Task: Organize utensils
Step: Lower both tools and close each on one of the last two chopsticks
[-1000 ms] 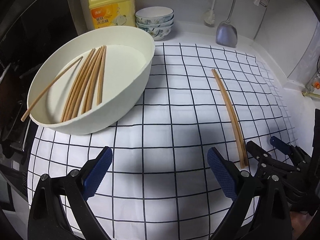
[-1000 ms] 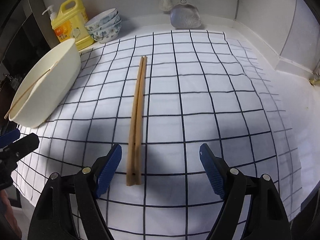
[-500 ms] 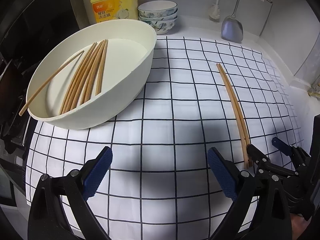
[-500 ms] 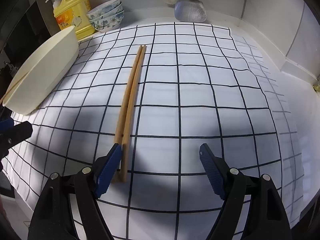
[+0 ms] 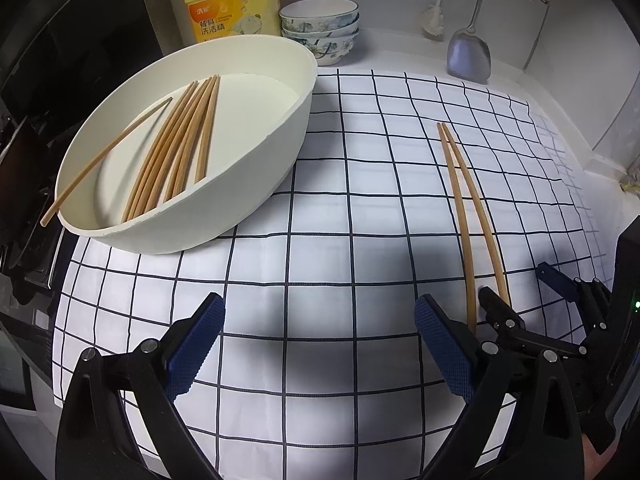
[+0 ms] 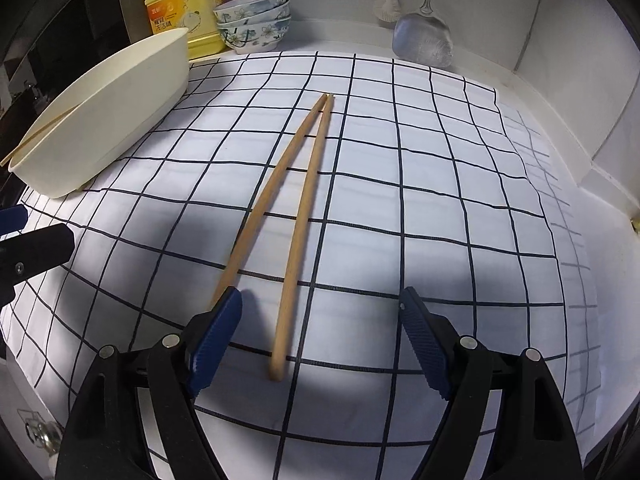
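Observation:
A white oval basin at the left holds several wooden chopsticks; one leans over its rim. Two loose chopsticks lie on the checked cloth, tips together far away and near ends spread apart. My right gripper is open over their near ends. One chopstick ends between its fingers and the other runs under the left finger. In the left wrist view the right gripper sits at the pair's near end. My left gripper is open and holds nothing above bare cloth.
A yellow detergent bottle and a stack of patterned bowls stand behind the basin. A metal spatula and a brush hang on the back wall. A dark stove edge borders the left side.
The loose pair lay side by side; now their near ends are spread apart. My right gripper has rolled and shifted, so its left finger covers one chopstick's end. The left gripper stayed put.

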Demonstrator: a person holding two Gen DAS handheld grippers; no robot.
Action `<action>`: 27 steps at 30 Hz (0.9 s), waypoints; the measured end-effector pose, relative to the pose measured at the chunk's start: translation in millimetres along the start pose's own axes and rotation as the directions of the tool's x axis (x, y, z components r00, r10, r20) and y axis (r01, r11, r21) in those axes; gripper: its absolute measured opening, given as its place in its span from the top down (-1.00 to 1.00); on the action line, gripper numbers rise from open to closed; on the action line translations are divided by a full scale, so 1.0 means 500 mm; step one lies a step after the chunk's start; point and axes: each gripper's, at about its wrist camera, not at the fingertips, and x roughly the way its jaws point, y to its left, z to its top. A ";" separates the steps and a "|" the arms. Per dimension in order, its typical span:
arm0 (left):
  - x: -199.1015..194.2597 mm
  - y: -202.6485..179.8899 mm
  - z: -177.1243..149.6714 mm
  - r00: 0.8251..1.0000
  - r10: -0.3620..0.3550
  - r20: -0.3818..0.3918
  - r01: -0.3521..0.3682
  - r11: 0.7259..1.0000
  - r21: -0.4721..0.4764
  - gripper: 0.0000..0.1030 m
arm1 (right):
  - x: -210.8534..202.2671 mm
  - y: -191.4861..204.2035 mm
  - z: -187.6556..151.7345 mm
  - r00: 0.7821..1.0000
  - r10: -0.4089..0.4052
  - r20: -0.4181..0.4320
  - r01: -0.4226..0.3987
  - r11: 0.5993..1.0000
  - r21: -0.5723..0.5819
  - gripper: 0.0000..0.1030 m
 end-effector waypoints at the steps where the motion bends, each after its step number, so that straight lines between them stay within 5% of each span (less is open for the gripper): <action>1: 0.000 -0.001 0.000 1.000 0.000 0.001 0.000 1.000 0.000 -0.82 | 0.000 -0.008 0.001 1.000 -0.011 0.006 0.011 1.000 0.009 -0.49; 17: 0.059 -0.104 0.024 0.997 -0.066 -0.034 0.067 0.997 0.033 -0.82 | 0.012 -0.122 0.019 0.999 -0.037 0.026 0.037 0.999 0.016 -0.49; 27: 0.094 -0.149 0.043 0.999 -0.035 -0.025 0.036 0.999 0.024 -0.82 | 0.035 -0.164 0.059 0.999 0.046 0.010 -0.045 0.996 -0.079 -0.49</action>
